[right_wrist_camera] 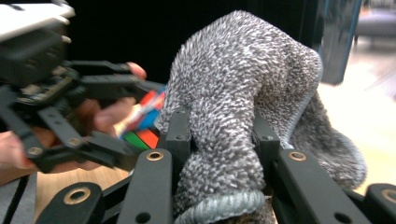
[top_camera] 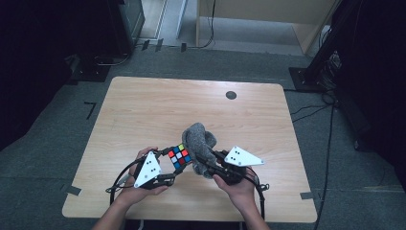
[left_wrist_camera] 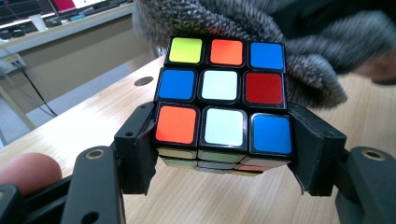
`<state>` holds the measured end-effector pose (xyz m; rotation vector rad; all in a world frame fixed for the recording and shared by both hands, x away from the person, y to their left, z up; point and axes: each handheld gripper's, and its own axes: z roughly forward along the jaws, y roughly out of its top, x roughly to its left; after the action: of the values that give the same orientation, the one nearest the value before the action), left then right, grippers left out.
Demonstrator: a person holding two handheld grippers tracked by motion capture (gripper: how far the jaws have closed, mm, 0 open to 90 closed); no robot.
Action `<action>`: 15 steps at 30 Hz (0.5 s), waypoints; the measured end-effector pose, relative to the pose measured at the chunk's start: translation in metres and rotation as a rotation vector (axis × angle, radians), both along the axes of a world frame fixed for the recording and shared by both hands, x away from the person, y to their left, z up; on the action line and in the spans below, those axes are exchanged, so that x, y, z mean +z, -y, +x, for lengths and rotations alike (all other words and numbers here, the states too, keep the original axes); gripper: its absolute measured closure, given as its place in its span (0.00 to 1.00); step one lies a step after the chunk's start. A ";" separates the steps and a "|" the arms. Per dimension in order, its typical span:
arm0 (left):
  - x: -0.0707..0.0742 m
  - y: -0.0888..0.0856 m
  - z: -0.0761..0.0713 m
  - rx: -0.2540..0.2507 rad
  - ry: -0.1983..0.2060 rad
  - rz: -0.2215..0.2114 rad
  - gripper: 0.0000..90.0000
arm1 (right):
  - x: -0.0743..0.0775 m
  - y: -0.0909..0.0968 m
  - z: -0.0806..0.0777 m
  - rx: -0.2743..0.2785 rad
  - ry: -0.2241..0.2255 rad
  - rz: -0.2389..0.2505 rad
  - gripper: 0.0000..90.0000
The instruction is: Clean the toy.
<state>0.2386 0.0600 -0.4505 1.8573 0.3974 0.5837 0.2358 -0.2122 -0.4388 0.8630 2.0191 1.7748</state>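
A scrambled puzzle cube (top_camera: 179, 156) with coloured squares hangs just above the wooden table (top_camera: 143, 110), near its front edge. My left gripper (top_camera: 170, 165) is shut on the cube (left_wrist_camera: 220, 105), its black pads pressed to the cube's two sides. My right gripper (top_camera: 203, 160) is shut on a bunched grey knitted cloth (top_camera: 198, 143). The cloth (right_wrist_camera: 243, 93) bulges up between the right jaws and leans against the cube (right_wrist_camera: 147, 119) from its right side. The same grey cloth (left_wrist_camera: 308, 60) drapes behind and beside the cube in the left gripper view.
A small dark round spot (top_camera: 231, 95) marks the table's far right part. Dark equipment stands (top_camera: 330, 57) and cables (top_camera: 311, 110) lie on the grey floor around the table. A person's hands (top_camera: 239, 189) come in from the bottom edge.
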 end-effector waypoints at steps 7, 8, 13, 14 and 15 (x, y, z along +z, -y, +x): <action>0.008 -0.010 0.002 -0.018 -0.020 -0.113 0.38 | -0.024 0.010 0.015 -0.079 -0.136 -0.041 0.76; 0.008 -0.012 0.003 -0.024 -0.031 -0.132 0.38 | -0.024 0.011 0.015 -0.076 -0.140 -0.022 0.76; 0.007 -0.019 0.008 -0.021 -0.082 -0.201 0.38 | -0.030 0.000 0.014 0.052 -0.132 0.024 0.76; 0.008 -0.019 0.008 -0.019 -0.082 -0.204 0.38 | -0.033 -0.006 0.013 0.080 -0.126 -0.001 0.76; 0.008 -0.020 0.008 -0.016 -0.084 -0.209 0.38 | -0.035 -0.012 0.011 0.110 -0.121 -0.033 0.76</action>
<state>0.2467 0.0801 -0.4424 1.6862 0.4807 0.4369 0.2472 -0.2000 -0.4738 0.8840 2.2058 1.7801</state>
